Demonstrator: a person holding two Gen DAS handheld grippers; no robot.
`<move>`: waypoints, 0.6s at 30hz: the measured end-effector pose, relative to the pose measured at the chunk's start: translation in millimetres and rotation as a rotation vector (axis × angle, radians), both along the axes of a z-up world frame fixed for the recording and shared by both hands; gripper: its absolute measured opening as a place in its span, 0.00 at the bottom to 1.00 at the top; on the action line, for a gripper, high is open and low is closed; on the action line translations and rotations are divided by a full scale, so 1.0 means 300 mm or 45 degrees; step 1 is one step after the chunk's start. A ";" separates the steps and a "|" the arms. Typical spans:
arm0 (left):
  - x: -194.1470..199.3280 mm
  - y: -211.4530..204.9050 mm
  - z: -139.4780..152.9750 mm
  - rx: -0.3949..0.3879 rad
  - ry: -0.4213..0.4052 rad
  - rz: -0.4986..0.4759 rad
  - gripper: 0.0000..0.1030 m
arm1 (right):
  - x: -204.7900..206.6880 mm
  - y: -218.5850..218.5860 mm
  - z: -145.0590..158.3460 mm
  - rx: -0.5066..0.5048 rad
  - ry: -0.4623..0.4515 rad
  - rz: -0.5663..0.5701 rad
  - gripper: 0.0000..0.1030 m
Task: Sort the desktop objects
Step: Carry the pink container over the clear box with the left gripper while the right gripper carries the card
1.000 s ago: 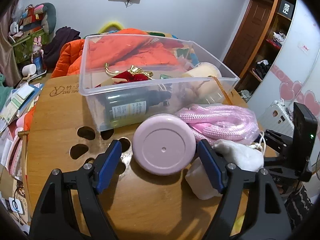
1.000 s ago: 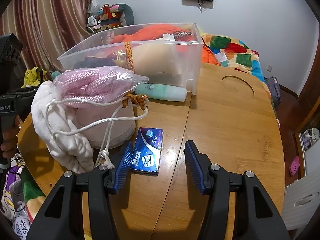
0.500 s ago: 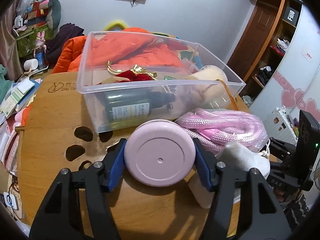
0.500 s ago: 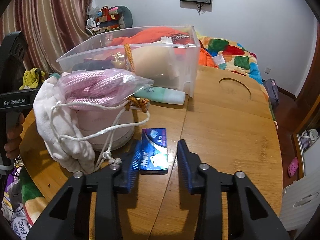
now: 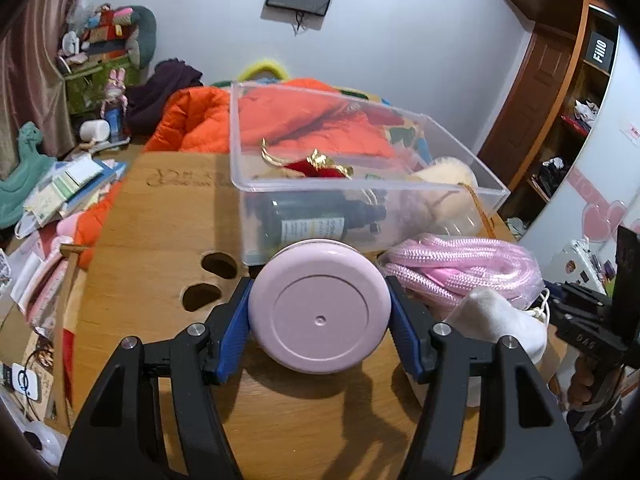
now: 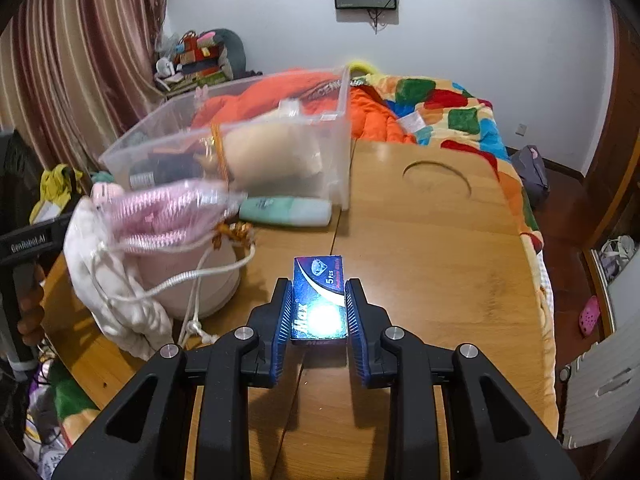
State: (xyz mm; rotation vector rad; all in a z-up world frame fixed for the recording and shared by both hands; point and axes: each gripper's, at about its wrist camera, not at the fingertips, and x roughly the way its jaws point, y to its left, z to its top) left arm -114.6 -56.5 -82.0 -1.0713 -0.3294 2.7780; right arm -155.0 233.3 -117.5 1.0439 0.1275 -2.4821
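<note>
— Pink round tin (image 5: 319, 316)? Clamped across its width in the left gripper (image 5: 319, 322), just before the clear bin (image 5: 362, 188).

— Blue box (image 6: 319, 300)? Pinched in the right gripper (image 6: 318, 312), long axis along the fingers; bin farther off, up-left.

Lower centre of the frame: the right gripper (image 6: 316, 316) clamps a small blue "Max" box (image 6: 319, 300) between its blue fingers (image 6: 281, 326) above the wooden worktop (image 6: 432, 264); a clear plastic bin (image 6: 248, 148) sits at upper left.
</note>
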 end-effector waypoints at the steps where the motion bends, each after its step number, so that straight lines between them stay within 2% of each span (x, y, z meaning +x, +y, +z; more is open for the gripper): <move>1: 0.005 0.000 0.009 -0.015 0.010 0.009 0.61 | 0.000 0.002 0.012 -0.009 0.007 0.006 0.24; 8: 0.034 0.008 0.078 -0.093 0.093 0.042 0.61 | -0.005 -0.005 0.082 0.002 0.069 0.004 0.24; 18: 0.053 -0.014 0.164 -0.099 0.201 0.063 0.61 | -0.030 -0.039 0.183 0.042 0.156 0.033 0.24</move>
